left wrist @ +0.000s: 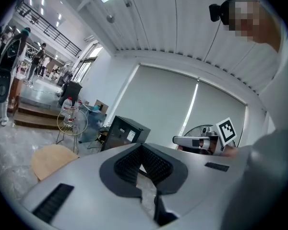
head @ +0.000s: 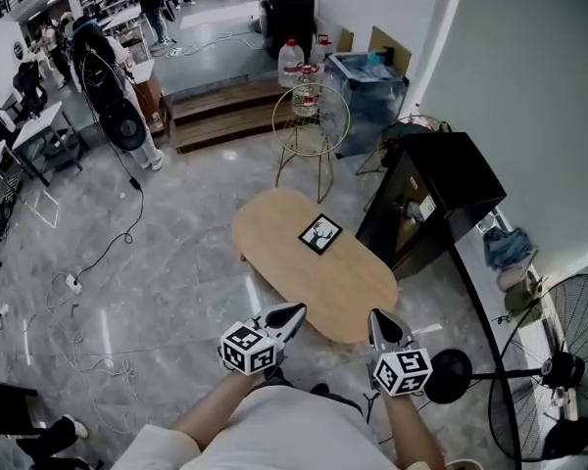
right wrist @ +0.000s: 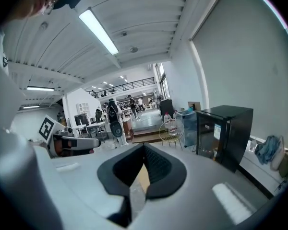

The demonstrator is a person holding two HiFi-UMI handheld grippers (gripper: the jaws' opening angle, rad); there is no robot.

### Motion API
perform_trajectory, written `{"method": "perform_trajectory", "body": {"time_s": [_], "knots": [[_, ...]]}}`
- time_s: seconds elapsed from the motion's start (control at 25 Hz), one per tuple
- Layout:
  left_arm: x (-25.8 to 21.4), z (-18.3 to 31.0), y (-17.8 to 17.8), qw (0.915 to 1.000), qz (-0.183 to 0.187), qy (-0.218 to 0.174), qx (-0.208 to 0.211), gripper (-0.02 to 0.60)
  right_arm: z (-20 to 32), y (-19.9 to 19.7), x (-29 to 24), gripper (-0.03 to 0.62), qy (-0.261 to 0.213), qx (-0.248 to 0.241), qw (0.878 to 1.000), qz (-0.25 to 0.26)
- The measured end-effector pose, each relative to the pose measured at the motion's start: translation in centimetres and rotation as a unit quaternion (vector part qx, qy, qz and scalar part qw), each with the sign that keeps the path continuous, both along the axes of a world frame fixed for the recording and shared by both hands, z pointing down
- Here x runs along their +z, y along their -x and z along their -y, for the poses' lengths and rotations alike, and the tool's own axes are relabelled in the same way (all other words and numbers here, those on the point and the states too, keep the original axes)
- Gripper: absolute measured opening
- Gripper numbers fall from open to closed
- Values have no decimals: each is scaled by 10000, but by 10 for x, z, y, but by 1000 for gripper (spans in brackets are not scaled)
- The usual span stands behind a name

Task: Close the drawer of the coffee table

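The oval wooden coffee table (head: 348, 287) stands on the grey floor in the head view, with a small black-and-white picture (head: 320, 234) lying on top. No drawer shows from this angle. My left gripper (head: 296, 309) and right gripper (head: 375, 314) are held up close to my body, over the table's near end, touching nothing. Each has its jaws together with nothing between them. The left gripper view shows its pads (left wrist: 153, 164) meeting, the table (left wrist: 50, 159) low at the left, and the right gripper (left wrist: 175, 140) beyond. In the right gripper view the pads (right wrist: 156, 166) also meet.
A black cabinet (head: 436, 199) stands right of the table. A gold wire stool (head: 312, 125) is behind it, near water bottles (head: 291, 62) and a blue bin (head: 367, 91). A floor fan (head: 559, 370) stands at the right. Cables (head: 73, 282) trail across the floor at the left.
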State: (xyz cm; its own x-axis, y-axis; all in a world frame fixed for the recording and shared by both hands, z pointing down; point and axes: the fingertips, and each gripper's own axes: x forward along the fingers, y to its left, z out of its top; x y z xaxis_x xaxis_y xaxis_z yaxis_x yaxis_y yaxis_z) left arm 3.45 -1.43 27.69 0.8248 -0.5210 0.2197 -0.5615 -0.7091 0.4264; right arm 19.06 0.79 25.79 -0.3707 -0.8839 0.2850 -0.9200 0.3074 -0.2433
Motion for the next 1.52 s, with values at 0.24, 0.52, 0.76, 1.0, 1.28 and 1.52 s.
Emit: {"method": "perform_trajectory", "body": {"time_s": [0.24, 0.52, 0.76, 1.0, 1.28, 1.52], "knots": [[-19, -27, -29, 9997, 37, -243, -24, 8, -32, -28, -19, 11, -221, -128, 9997, -61], [-41, -54, -54, 9971, 143, -719, -185, 8, -59, -54, -29, 11, -362, -331, 9988, -49], [-57, -66, -63, 9942, 155, -1032, -252, 8, -66, -66, -33, 11, -484, -472, 9977, -101], [-64, -66, -59, 9937, 162, -1082, -244, 8, -67, -63, -42, 11, -645, -467, 9967, -141], [-75, -61, -47, 9932, 118, -1154, -59, 8, -62, -51, -52, 11, -778, -300, 9964, -144], [-79, -50, -38, 9926, 45, -1216, 54, 8, -58, -42, -60, 11, -913, -191, 9954, -212]]}}
